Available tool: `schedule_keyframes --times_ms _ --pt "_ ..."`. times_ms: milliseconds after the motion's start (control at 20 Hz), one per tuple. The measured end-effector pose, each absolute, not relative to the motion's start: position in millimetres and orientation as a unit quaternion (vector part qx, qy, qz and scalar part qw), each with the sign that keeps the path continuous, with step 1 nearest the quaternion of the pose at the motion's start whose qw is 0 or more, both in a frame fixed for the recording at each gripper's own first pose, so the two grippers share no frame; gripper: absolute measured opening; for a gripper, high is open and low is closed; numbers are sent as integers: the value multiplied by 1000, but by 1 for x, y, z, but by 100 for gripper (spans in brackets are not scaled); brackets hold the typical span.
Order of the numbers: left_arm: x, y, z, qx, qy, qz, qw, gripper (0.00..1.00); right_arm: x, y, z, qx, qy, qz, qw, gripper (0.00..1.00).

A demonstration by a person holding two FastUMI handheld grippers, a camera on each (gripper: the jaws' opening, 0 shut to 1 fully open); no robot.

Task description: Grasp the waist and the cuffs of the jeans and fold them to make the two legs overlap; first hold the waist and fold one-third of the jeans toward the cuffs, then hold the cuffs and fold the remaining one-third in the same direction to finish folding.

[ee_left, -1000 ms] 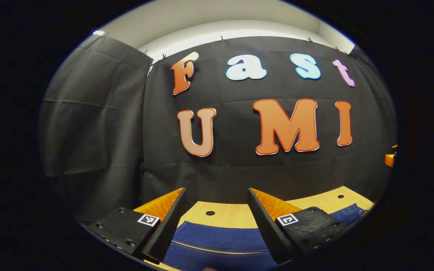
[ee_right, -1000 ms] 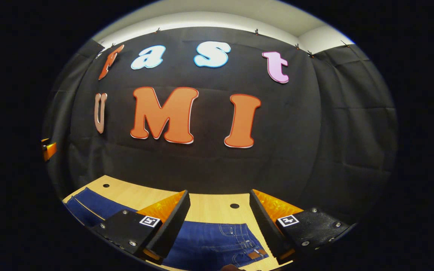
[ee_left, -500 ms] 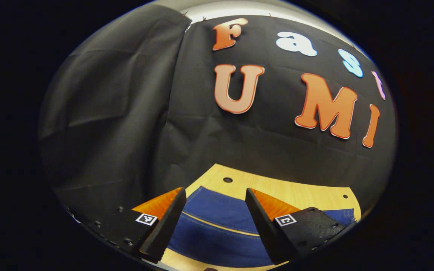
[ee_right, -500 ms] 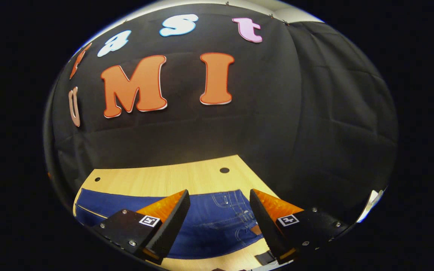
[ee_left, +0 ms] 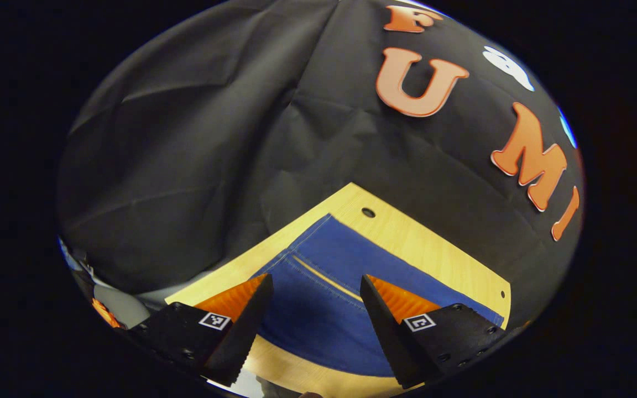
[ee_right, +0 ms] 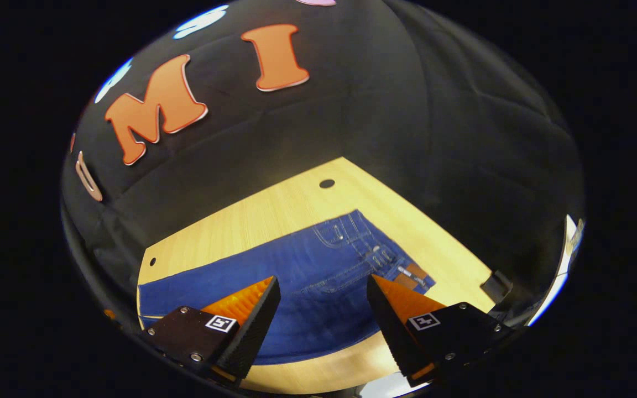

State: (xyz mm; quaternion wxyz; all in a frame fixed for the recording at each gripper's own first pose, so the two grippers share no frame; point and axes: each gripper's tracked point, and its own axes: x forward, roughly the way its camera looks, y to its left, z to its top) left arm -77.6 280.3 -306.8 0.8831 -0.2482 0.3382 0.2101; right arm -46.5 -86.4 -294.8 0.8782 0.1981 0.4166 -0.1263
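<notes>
A light wooden table (ee_left: pixel 407 235) with small round holes (ee_right: pixel 327 183) near its corners stands against black cloth walls (ee_left: pixel 186 138). A small dark object (ee_right: pixel 496 286) sits at its edge.

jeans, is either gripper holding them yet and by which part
Nothing is held. Both the left gripper and the right gripper are open above the jeans, which lie flat on the table.

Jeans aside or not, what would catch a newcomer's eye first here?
The blue jeans spread flat across the light wooden table, waist end with pocket stitching in the right gripper view. Next, the open right gripper and left gripper, orange-and-black fingers poised above the denim.
</notes>
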Motion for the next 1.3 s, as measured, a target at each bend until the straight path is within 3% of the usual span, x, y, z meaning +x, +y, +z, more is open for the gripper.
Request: schedule_keyframes --times_ms 300,600,900,1150,1300 --pt "-95 288 -377 -362 414 236 801 98 -58 -90 -341 229 476 -134 838 98" --pt "-115 304 -422 -466 436 259 725 98 -68 -89 -372 285 509 -147 799 98" --pt "-127 309 -445 -516 435 253 693 98 -76 -93 -390 330 513 -164 775 98" --pt "-101 310 -451 -571 378 222 694 94 -87 -98 -410 363 518 -186 752 98" --pt "-80 307 -456 -593 353 198 696 84 -93 -95 -419 379 524 -189 739 98"
